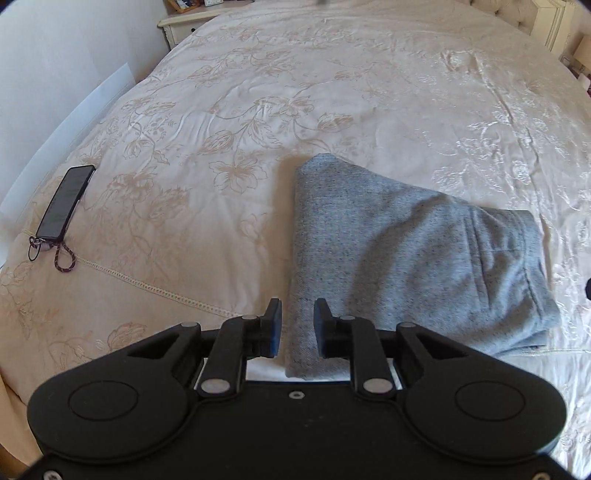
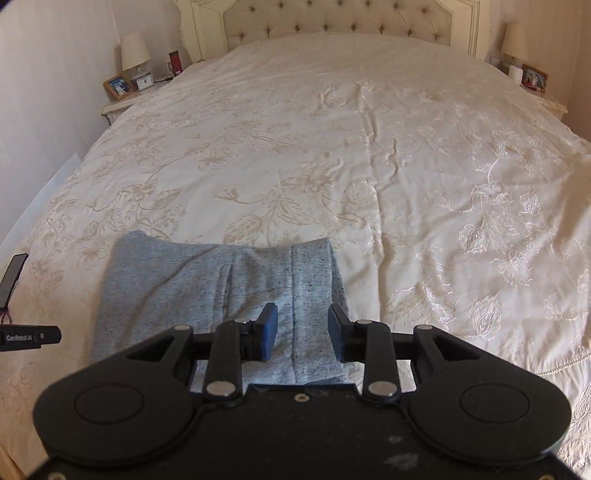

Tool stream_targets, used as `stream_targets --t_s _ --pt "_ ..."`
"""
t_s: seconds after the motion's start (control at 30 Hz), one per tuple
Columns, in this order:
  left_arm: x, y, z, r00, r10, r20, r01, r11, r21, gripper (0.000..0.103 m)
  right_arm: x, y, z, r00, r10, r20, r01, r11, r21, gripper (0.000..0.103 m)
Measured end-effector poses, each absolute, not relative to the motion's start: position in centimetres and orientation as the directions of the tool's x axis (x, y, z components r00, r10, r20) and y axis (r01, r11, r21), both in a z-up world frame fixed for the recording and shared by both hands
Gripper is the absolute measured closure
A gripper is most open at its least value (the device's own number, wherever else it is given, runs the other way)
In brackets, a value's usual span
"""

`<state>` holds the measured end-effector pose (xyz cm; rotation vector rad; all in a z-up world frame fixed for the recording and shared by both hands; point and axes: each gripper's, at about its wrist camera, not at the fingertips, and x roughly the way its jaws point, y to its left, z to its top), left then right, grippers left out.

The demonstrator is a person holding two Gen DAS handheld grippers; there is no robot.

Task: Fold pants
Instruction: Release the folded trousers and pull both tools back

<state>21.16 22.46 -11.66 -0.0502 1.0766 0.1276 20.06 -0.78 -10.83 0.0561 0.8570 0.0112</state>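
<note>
The grey pants (image 1: 399, 251) lie folded into a compact bundle on the cream bedspread (image 1: 258, 110) near the bed's front edge. In the left wrist view my left gripper (image 1: 297, 314) hovers over the bundle's near left corner, jaws apart, nothing pinched between its fingers. In the right wrist view the same pants (image 2: 218, 291) lie just ahead, waistband side to the right. My right gripper (image 2: 303, 319) hangs above the bundle's near right part, jaws apart and clear of the cloth. A bit of the left gripper (image 2: 29, 336) shows at the left edge.
A dark phone (image 1: 66, 201) with a cord loop lies on the bedspread at the left. Bedside tables with lamps and picture frames (image 2: 118, 85) flank the tufted headboard (image 2: 332, 22). The wall runs along the bed's left side.
</note>
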Motion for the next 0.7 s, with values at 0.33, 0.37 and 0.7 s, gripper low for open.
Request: stream_targets --t_s 0.33,0.37,0.7 --pt "16.2 18.1 -7.5 0.48 0.061 -0.875 -0.135 0.991 -0.005 0.073 12.7 1.7 -5.5 0.685 0.095 -0.722 -0.099 0.994 0.036 0.069" --pt "15.7 17.7 -7.2 0.477 0.062 -0.877 -0.136 0.991 -0.004 0.073 12.2 1.6 -5.2 0.684 0.093 -0.723 -0.107 0.994 0.027 0.069" --pt "11.6 13.3 -5.2 0.501 0.077 -0.862 -0.118 0.993 0.021 0.073 8.0 -0.9 -3.0 0.686 0.123 -0.717 -0.114 0.992 0.061 0.069"
